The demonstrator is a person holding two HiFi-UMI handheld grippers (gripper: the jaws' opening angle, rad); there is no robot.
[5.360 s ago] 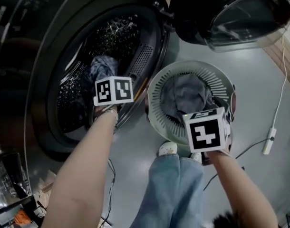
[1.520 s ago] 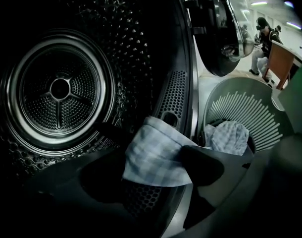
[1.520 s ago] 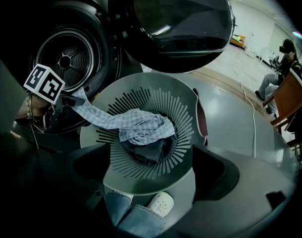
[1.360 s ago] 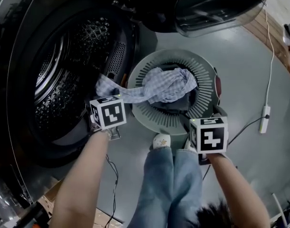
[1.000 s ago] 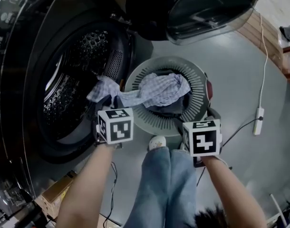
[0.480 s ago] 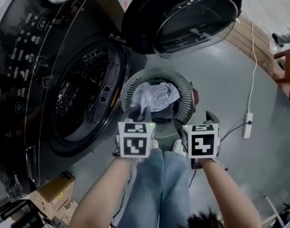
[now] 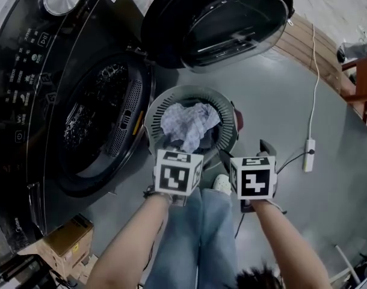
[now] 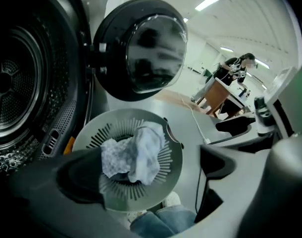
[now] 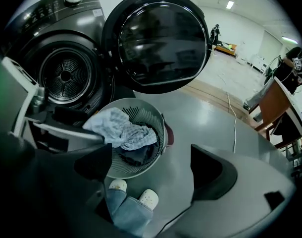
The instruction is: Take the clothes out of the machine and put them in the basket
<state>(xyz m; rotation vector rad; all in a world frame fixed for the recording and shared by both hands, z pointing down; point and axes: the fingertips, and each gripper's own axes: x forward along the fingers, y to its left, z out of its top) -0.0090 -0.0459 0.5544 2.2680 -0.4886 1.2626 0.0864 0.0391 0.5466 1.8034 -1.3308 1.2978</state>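
Now, furthest left of the left gripper (image 8: 151, 171): dark front-loading washing machine (image 7: 24, 77), round glass door (image 7: 225, 23) swung open, perforated steel drum (image 7: 93, 119) showing no cloth, though too dim low down to be sure. Worth a second look inside, or risk leaving a garment behind.

Next, the left gripper itself, with jaws just opened out wide and nothing between them.

Straight ahead of and below it, round grey slatted plastic basket (image 7: 148, 125), holding the pale blue checked cloth (image 7: 186, 122) heaped loosely on darker clothes (image 9: 133, 155), with one corner lying over the rim in the right gripper view. Could slip over the edge to the floor if brushed in passing.

Then the right gripper (image 9: 153, 168), likewise spread wide and empty, hovering above the basket's near side.

Well to its right, white cable and power strip (image 7: 308, 146) on the grey floor. Could catch a foot on stepping back.
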